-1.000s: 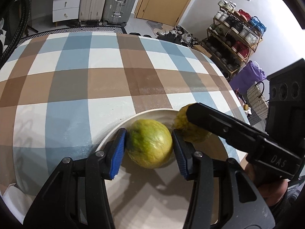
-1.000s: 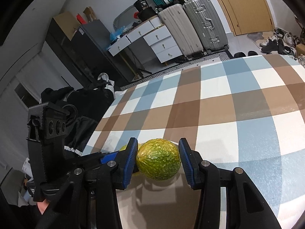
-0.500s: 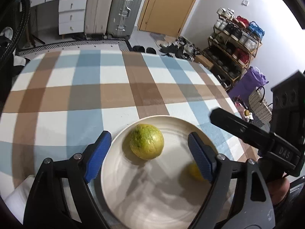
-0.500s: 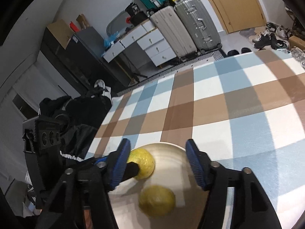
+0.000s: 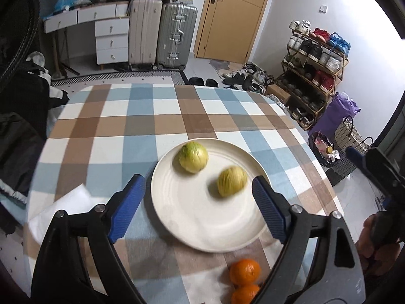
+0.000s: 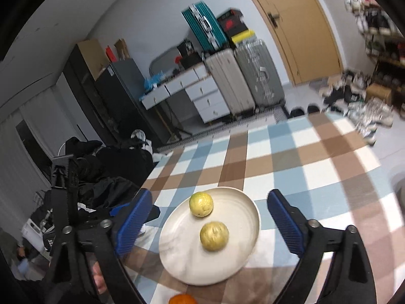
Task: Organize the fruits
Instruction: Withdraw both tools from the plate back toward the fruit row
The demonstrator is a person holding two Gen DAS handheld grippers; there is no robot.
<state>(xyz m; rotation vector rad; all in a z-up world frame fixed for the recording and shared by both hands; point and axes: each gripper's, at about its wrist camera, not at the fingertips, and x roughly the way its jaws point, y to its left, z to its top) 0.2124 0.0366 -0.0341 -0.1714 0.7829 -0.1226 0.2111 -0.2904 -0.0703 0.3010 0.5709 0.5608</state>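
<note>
A white plate [image 5: 197,223] lies on the checked tablecloth and holds two yellow-green fruits, one at its far edge [image 5: 193,157] and one toward its right [image 5: 231,181]. The plate [image 6: 182,258] and both fruits [image 6: 201,204] [image 6: 214,236] also show in the right wrist view. Two oranges [image 5: 245,271] lie on the cloth just in front of the plate; one orange [image 6: 182,299] shows at the bottom of the right wrist view. My left gripper [image 5: 198,209] is open and empty above the plate. My right gripper [image 6: 210,224] is open and empty above the plate.
A white cloth or paper [image 5: 63,210] lies on the table left of the plate. The table's right edge [image 5: 319,157] drops to a bin and baskets on the floor. Dark clothes [image 6: 101,167] are piled past the left edge.
Both grippers opened and let their fruits go onto the plate, then pulled back and up. The fruits now lie free and the oranges have come into view.
</note>
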